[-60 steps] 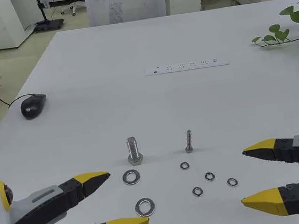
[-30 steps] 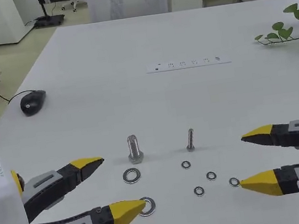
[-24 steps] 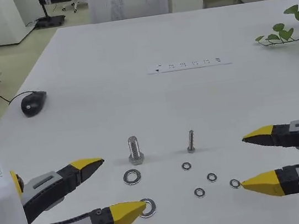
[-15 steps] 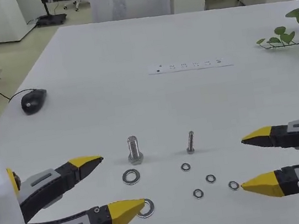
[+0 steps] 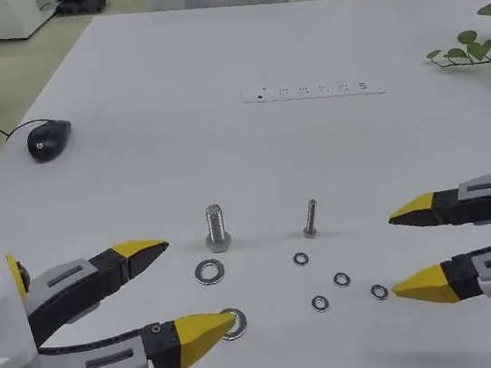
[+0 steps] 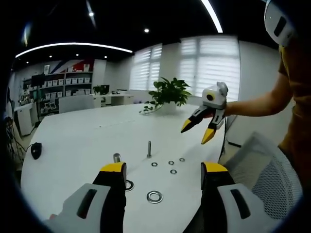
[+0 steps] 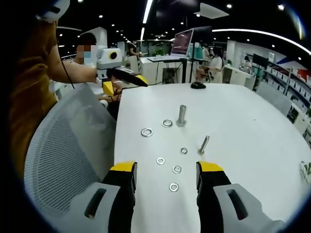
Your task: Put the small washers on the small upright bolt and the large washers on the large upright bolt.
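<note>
- Our left gripper [image 5: 201, 283]: jaws wide apart, empty, beside the two large washers [image 5: 209, 271].
- Our right gripper [image 5: 392, 253]: jaws wide apart, empty, near the four small washers [image 5: 341, 278].
- We see the large bolt [image 5: 216, 227] and the small bolt [image 5: 311, 219] upright on the surface [image 5: 223, 151], washers lying flat before them.

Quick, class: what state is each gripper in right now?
Left gripper: open, holding nothing.
Right gripper: open, holding nothing.

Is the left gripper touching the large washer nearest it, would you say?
Apart. The left gripper view shows the large washer between the left gripper's open jaws, table visible either side.
</note>
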Tool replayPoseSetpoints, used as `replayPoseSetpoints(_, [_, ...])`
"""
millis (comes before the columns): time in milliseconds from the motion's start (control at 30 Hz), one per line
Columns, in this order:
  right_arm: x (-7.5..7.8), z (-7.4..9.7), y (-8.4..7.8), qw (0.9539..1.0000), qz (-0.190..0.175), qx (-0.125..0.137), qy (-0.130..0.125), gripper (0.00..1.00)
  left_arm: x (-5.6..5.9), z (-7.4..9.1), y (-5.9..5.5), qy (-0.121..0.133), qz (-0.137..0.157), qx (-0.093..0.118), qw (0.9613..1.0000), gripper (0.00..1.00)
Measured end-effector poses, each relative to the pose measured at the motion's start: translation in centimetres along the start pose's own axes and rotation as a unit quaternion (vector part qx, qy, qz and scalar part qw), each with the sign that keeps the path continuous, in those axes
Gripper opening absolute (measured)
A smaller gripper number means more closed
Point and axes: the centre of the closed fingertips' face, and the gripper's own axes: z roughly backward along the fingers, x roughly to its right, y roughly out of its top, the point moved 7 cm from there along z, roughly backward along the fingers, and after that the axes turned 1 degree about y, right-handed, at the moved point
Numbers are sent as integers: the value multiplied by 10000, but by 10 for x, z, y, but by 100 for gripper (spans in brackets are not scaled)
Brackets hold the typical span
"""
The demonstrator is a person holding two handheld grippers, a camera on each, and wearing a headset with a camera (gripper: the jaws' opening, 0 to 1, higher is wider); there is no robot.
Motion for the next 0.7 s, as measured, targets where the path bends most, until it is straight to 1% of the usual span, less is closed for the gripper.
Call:
replayPoseSetpoints(167, [5, -7, -2, 9994, 141, -291, 157, 51, -3, 0, 0, 25, 4, 14, 10000, 61])
replayPoseSetpoints(300, [8, -13, -7, 9976, 220, -575, 324, 50, -4, -1, -1, 11, 18, 27, 10000, 61])
replayPoseSetpoints(367, [8, -15, -8, 9965, 279, -675, 397, 49, -4, -1, -2, 1, 22, 34, 10000, 61])
replayPoseSetpoints(467, [9, -18, -8, 9958, 302, -723, 464, 49, -4, -2, -2, -15, 37, 28, 10000, 61])
replayPoseSetpoints(500, [10, -19, -9, 9952, 311, -798, 481, 49, -4, -3, -3, -18, 67, 32, 10000, 62])
replayPoseSetpoints(533, [10, -20, -8, 9950, 329, -797, 503, 49, -4, -3, -3, -17, 75, 35, 10000, 62])
replayPoseSetpoints(700, [13, -26, -9, 9920, 437, -995, 636, 48, -6, -3, -4, -26, 63, 9, 10000, 61])
